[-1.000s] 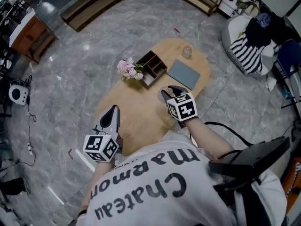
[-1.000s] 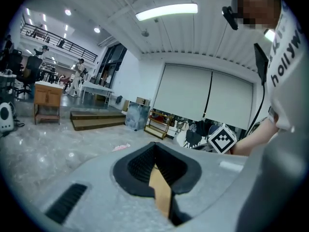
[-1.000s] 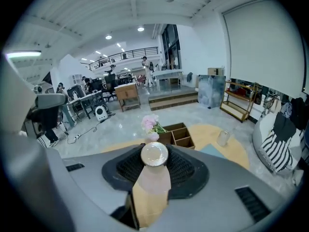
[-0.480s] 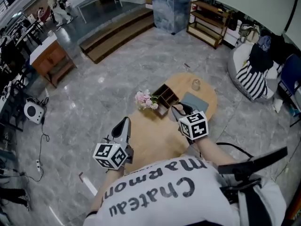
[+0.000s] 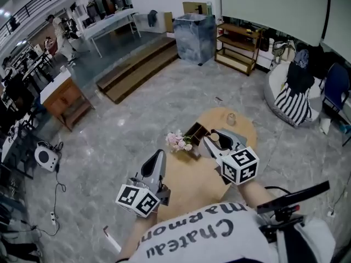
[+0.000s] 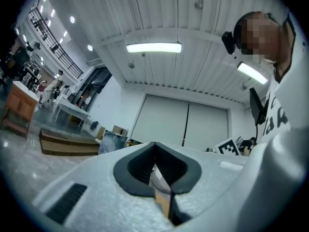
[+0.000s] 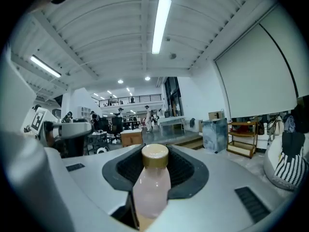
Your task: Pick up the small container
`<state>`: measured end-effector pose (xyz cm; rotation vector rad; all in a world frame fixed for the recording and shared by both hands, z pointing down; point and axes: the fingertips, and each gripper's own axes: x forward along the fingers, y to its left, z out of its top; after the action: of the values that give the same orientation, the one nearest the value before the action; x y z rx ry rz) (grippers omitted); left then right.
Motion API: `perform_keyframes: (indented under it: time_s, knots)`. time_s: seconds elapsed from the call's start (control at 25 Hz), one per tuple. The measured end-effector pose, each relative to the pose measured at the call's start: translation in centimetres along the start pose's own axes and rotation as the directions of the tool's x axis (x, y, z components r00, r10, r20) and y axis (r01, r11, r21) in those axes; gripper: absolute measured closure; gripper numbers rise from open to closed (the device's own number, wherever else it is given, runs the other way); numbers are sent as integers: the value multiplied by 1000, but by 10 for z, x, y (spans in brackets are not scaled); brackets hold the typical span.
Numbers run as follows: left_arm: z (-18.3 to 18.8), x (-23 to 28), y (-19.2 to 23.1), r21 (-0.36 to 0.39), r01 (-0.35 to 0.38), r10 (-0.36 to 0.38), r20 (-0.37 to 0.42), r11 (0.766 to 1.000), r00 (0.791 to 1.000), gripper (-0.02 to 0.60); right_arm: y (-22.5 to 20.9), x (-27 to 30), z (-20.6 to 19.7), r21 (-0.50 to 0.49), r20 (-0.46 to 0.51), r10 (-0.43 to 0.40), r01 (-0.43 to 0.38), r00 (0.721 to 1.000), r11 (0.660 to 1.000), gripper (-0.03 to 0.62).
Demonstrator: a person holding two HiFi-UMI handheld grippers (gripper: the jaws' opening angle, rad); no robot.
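Note:
The small container is a pale pink bottle with a tan cap, standing upright between the jaws of my right gripper, which is shut on it. In the head view the cap of the bottle shows at the tips of the right gripper, held up over the far part of the wooden table. My left gripper is raised at the table's left side, and its jaws meet with nothing between them. From the left gripper view, the left gripper points up toward the ceiling and a far wall.
On the table stand pink flowers, a dark wooden organiser and a small glass. Around it lies grey marble floor, with a striped cushion pile to the right, wooden steps and a shelf beyond.
Both grippers have risen and tipped upward, the right one carrying the bottle. The head view has swung up, so the table looks smaller and more of the room shows.

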<state>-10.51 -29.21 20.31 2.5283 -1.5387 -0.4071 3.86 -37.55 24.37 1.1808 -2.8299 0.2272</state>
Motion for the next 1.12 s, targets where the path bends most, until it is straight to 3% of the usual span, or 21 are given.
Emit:
perform_keyframes:
  time_s: [0.12,0.32,0.64,0.88,1.0,1.12]
  knots:
    - [12,-14,-14,5,90,-90,-10,996,996,568,25,-14,27,14,74,-13,12,997,1000,459]
    - [22,-57,-17,18,139,-139,-10,990,990,568,79,-34,45,6,127,-18,17,992,1000,461]
    - [28,-139,-35,9,239,-240,18,971,971,568,168,-74,27,41,133,-27,22,991,999,461]
    - [37,-188,-40,33,231,-230,-17,972,973,568,216,-101,15,71,126,-46,37,991,997,461]
    - [31,-209,-36,42,182,-178,-82,982,981,568,233,-118,9,98,134,-71,58,988,994,461]
    - [31,-228,-31,60,124,-120,-73,990,990,568,245,-132,3,111,142,-99,83,985,990,461]
